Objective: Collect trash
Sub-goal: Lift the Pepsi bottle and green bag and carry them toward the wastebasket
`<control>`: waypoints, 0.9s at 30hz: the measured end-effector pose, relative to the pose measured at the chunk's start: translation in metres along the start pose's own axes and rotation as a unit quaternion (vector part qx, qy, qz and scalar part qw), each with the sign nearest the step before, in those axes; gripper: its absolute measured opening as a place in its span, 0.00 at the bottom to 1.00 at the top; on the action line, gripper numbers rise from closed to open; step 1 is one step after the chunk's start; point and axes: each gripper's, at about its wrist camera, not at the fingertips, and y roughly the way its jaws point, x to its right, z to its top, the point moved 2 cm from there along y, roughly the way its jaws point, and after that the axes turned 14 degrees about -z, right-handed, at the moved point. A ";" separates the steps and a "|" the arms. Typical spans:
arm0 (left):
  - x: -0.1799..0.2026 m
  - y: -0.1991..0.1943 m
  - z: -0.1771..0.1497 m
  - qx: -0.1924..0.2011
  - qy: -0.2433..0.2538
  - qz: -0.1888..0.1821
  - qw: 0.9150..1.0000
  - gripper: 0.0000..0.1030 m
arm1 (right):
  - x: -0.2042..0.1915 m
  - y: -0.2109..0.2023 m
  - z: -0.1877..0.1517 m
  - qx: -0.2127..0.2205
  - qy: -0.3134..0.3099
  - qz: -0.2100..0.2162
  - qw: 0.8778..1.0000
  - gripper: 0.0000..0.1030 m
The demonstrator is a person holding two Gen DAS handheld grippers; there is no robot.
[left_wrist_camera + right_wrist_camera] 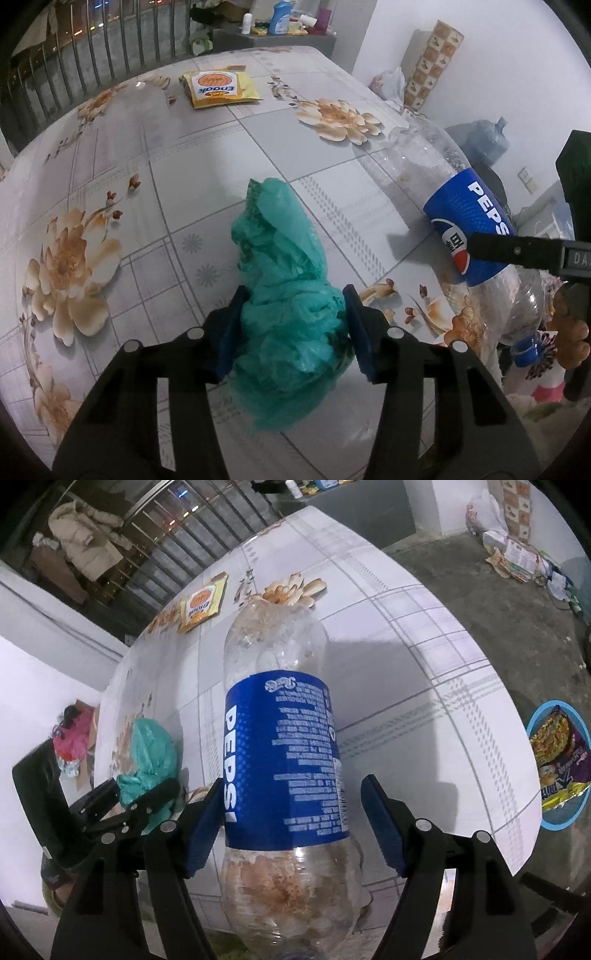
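My left gripper (291,325) is shut on a crumpled green plastic bag (284,280) that rests on the flowered tablecloth (147,184). The bag also shows in the right wrist view (151,753), with the left gripper (144,797) around it. An empty clear Pepsi bottle (284,753) with a blue label lies between the fingers of my right gripper (293,812). The left finger touches the label; the right finger (384,823) stands a little off it. In the left wrist view the bottle (465,214) lies at the table's right edge with one right finger (517,251) across it. A yellow snack packet (218,88) lies at the far side.
A blue basin (554,823) holding food wrappers sits on the floor to the right of the table. Metal railings (92,62) and a shelf with bottles (280,22) stand beyond the table. Bags and papers (517,554) lie along the far wall.
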 end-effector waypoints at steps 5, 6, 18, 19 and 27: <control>0.002 -0.001 0.000 0.000 0.004 0.007 1.000 0.46 | -0.004 0.003 -0.005 -0.007 -0.006 0.004 1.000 0.67; 0.002 -0.001 -0.001 0.001 0.006 0.008 1.000 0.46 | -0.004 0.003 -0.005 -0.008 -0.006 0.006 1.000 0.65; 0.006 -0.002 0.000 0.007 0.021 0.014 1.000 0.45 | -0.003 0.000 -0.007 -0.005 -0.001 0.014 1.000 0.57; 0.006 -0.002 0.000 0.007 0.023 0.015 1.000 0.45 | -0.003 -0.001 -0.007 -0.004 -0.001 0.014 1.000 0.57; 0.008 -0.006 0.002 0.015 0.034 0.025 0.999 0.45 | -0.003 -0.004 -0.006 0.004 -0.001 0.019 1.000 0.57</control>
